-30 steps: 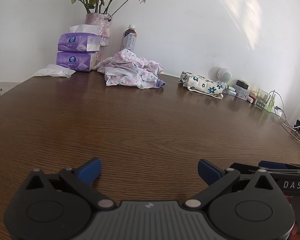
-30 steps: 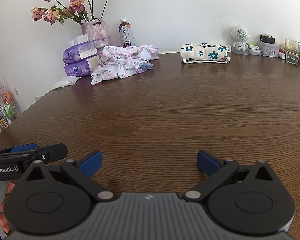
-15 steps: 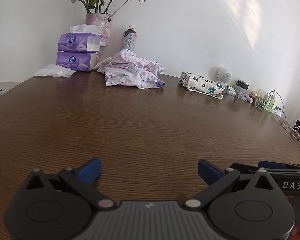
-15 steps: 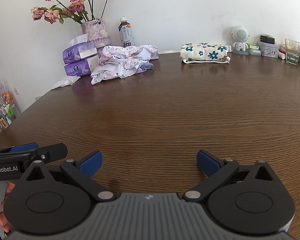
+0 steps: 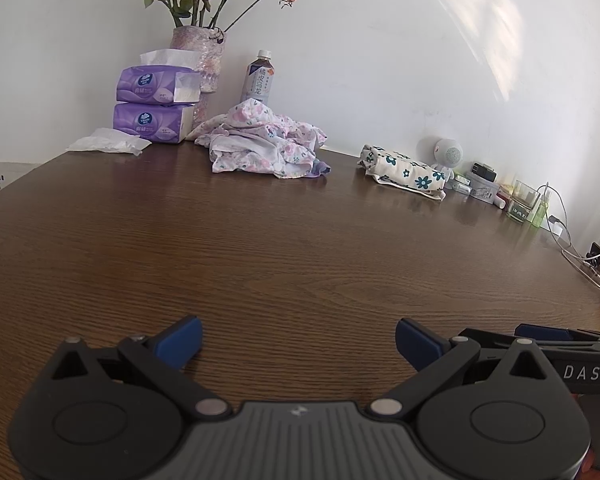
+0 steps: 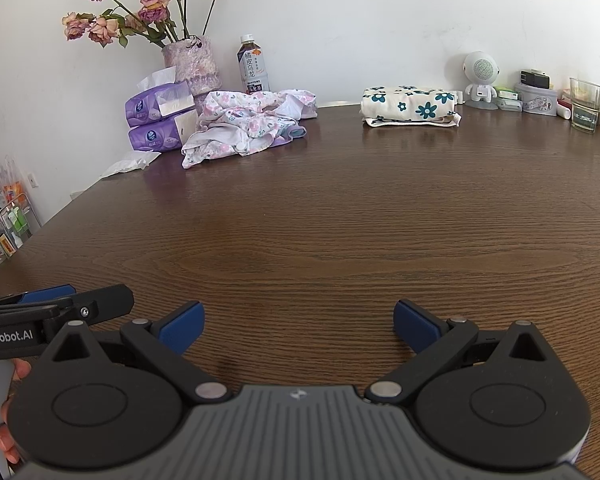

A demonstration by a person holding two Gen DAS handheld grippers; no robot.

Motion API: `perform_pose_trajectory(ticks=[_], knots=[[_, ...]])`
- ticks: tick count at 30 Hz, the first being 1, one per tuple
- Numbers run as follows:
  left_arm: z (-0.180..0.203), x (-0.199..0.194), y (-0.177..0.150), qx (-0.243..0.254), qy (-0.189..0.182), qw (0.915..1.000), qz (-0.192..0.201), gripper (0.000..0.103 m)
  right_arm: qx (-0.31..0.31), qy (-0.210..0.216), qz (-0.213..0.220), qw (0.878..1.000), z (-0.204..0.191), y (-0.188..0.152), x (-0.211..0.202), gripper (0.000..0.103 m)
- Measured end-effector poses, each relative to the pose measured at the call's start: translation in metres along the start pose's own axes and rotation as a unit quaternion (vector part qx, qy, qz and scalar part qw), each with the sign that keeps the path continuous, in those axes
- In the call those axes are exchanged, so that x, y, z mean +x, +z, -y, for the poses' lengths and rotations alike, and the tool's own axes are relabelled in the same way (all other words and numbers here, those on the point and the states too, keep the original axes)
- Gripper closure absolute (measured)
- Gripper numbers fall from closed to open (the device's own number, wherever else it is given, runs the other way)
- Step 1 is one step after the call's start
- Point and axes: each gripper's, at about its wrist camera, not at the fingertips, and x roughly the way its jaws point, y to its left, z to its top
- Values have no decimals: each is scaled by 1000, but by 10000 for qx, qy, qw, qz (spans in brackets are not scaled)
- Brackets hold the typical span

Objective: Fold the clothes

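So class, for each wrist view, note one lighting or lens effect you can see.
Left wrist view: sunlight patches streak the white wall, and dark fisheye corners frame the picture. Right wrist view: the wooden table bulges from lens distortion, with soft glare near the folded floral cloth.

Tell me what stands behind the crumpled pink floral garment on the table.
Behind the crumpled floral garment a tea bottle stands by the wall, its base hidden by the cloth. The flower vase and stacked purple tissue packs are behind and left. Anything under the heap is covered.

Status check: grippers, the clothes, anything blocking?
Left gripper and right gripper open, empty, low over table. Crumpled floral garment unfolded at far edge; folded one beside. Path clear.
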Motion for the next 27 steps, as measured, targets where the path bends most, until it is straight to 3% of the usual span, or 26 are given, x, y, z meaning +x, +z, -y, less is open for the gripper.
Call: perform_pose_trajectory(ticks=[27], knots=[[-2, -2, 0, -12, -2, 10000, 9, 0, 29, 9, 16, 10000, 1, 0, -1, 1]])
